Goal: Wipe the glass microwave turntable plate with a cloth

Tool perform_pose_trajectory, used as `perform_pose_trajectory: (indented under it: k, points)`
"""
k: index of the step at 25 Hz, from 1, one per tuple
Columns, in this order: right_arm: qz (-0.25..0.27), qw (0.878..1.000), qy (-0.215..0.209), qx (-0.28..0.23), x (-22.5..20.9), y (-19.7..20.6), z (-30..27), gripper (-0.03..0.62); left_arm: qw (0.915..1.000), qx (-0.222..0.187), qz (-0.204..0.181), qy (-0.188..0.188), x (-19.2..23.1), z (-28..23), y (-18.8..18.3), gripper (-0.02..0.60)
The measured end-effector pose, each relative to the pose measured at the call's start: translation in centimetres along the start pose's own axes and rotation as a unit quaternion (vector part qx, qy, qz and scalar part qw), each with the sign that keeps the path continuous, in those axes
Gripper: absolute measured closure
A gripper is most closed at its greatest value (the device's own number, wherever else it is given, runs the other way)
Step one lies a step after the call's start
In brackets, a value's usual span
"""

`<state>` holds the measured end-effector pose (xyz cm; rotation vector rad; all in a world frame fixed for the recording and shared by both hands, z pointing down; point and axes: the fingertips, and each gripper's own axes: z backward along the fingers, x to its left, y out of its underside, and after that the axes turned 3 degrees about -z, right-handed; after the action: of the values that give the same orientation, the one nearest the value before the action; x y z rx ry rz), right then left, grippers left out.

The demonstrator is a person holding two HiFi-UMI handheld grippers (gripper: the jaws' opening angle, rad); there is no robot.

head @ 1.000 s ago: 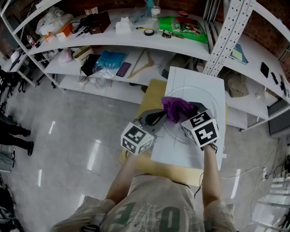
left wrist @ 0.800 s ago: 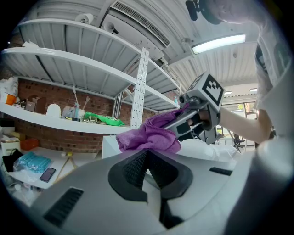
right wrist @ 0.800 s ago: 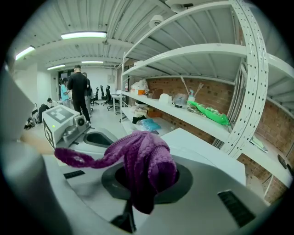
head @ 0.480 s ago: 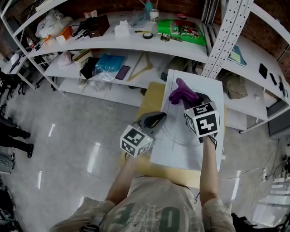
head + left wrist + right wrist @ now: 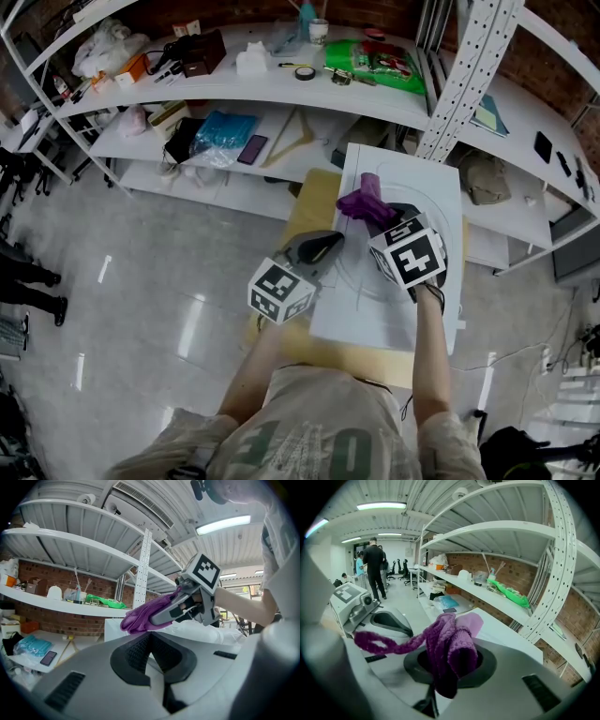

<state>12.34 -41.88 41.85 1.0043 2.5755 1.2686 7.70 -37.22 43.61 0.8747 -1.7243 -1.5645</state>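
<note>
The clear glass plate (image 5: pixel 362 285) lies on a white board (image 5: pixel 422 178); only its faint round rim shows. My left gripper (image 5: pixel 330 242) sits at the plate's left rim. Its jaws are closed, with a pale sliver between the pads (image 5: pixel 136 653). My right gripper (image 5: pixel 380 217) is shut on a purple cloth (image 5: pixel 361 201), held over the far part of the plate. The cloth (image 5: pixel 450 651) bunches out of the right jaws with one strand trailing left. In the left gripper view the cloth (image 5: pixel 140 616) and right gripper (image 5: pixel 187 606) hang just above the plate.
The board rests on a small wooden table (image 5: pixel 314 202). White shelves (image 5: pixel 281 80) with clutter curve behind it, and a perforated white post (image 5: pixel 464 70) rises at the right. People (image 5: pixel 374 566) stand far off down the room.
The right gripper carried the cloth from the plate's middle toward its far side, then a little back left. The left gripper stayed put.
</note>
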Motion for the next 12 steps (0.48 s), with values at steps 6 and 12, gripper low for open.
perform_pose_trajectory:
  k: [6,12]
  points:
    - [0.007,0.999,-0.032,0.008,2.4,1.4,1.6,0.543,1.0,0.002,0.0,-0.002,0.0,-0.1,0.0,0.584]
    - [0.007,0.999,-0.045,0.01,4.7,3.1,3.6,0.543,1.0,0.006,-0.001,-0.004,0.0,-0.1,0.1,0.584]
